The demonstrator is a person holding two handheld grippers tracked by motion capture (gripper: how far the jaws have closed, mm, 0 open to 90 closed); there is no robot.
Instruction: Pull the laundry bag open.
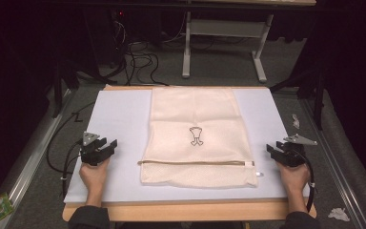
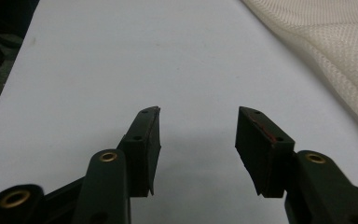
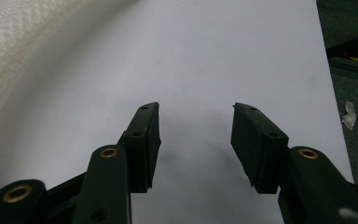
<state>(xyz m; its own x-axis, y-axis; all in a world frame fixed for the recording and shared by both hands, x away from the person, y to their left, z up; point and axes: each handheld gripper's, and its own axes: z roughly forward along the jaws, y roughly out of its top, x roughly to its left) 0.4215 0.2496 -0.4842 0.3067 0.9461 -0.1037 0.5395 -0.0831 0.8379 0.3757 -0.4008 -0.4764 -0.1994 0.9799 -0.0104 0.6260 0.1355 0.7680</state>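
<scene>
Cream mesh fabric forms the laundry bag [image 1: 194, 136] we find lying flat at the middle of the white table mat [image 1: 119, 114]. A zipper [image 1: 195, 163] runs across the bag near its edge closest to the person, and a small black outline drawing [image 1: 196, 136] sits at the bag's centre. We record the left gripper [image 1: 108, 145] resting on the mat to the left of the bag, well apart from it, jaws spread and holding nothing; in the left gripper view [image 2: 198, 128] bare mat lies between the jaws and the bag's weave [image 2: 335, 51] shows at upper right. We record the right gripper [image 1: 272, 149] just right of the bag's zipper end, likewise released and empty; in the right gripper view [image 3: 196, 123] the bag [image 3: 23, 56] lies to the left.
</scene>
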